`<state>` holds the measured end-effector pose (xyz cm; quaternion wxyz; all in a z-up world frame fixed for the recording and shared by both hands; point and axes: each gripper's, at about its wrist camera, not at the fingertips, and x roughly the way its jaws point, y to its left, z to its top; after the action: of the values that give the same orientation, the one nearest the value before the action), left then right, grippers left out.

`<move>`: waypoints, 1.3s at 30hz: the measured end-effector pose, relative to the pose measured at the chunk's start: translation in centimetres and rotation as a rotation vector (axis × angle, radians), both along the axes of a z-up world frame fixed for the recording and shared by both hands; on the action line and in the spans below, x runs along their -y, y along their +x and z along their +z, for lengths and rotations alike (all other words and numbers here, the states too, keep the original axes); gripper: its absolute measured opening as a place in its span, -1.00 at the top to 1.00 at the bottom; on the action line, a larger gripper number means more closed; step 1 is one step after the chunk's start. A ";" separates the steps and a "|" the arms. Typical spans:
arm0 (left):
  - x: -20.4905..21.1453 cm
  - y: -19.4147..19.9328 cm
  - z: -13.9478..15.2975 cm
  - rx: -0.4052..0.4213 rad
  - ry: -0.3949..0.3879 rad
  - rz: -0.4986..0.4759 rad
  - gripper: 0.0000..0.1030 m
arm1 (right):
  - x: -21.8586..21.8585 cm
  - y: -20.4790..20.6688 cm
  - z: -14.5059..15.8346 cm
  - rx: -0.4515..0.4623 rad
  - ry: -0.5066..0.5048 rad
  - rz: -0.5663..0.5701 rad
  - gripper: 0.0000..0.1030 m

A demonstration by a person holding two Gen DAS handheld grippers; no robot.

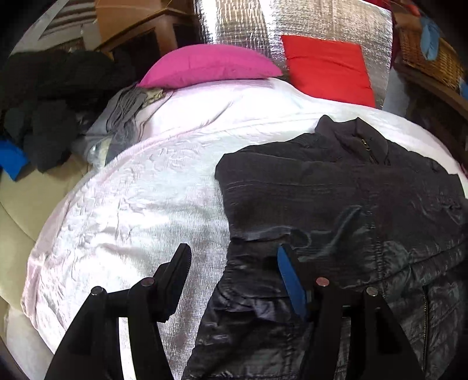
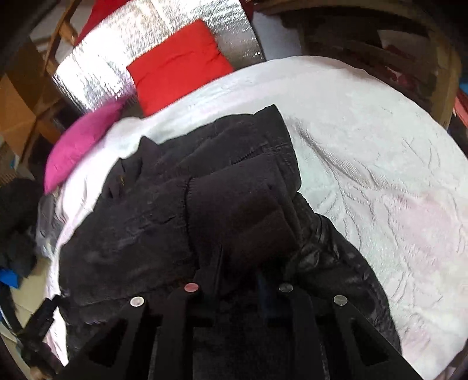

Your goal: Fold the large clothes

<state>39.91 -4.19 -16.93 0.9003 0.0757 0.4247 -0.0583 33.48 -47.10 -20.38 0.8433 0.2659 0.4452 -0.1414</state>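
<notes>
Nearest, left view: my left gripper (image 1: 234,257) hangs with jaws apart, nothing between them. One finger is over the bare bedspread (image 1: 117,219), the blue-padded one over the jacket (image 1: 351,204) hem. I judge it released so it can go for the next edge.

Right view: my right gripper (image 2: 237,263) is clenched on a thick fold of the jacket (image 2: 146,239); the dark ribbed panel, a cuff or waistband I think, bunches up straight out of the narrow gap between the fingers. I read this as holding the sleeve or side panel over the body while the left resets. Pads themselves are dark on dark, so contact is inferred from how the cloth bunches.

Jacket position: spread on the bed, collar toward the cushions, one part doubled over the torso. Fold looks partly made, not finished.

Farther: pink cushion (image 1: 210,67) and red cushion (image 1: 327,67) at the head of the bed, against a silver foil panel (image 1: 292,26).

View differences:
- Left view alone shows the collar zip, the pile of dark clothes (image 1: 46,102) off the bed's edge, and a wicker basket (image 1: 424,58).
- Right view alone shows the grasped fold and the clear bedspread (image 2: 380,175) on the jacket's far side, room to lay the fold.
- Neither view shows the other gripper clearly.
</notes>
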 end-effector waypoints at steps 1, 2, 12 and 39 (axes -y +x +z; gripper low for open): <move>0.1 0.3 -0.4 -0.023 -0.002 -0.014 -0.30 | 0.1 0.1 0.0 -0.008 0.008 -0.004 0.55; 0.4 0.5 -1.0 -0.053 0.006 -0.029 -0.30 | 0.3 0.3 0.0 -0.025 0.023 -0.013 0.55; -0.1 1.1 -1.7 -0.085 -0.018 -0.025 -0.30 | 1.9 -1.1 0.2 0.007 0.164 -0.028 0.52; -2.5 4.9 -2.5 -0.204 -0.341 0.004 0.25 | 4.8 2.1 -2.8 0.075 0.109 0.073 -0.48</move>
<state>44.79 -1.72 -19.45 0.8524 -0.0851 0.4979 -0.1352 35.61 -51.88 -23.23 0.8482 0.3001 0.4297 -0.0763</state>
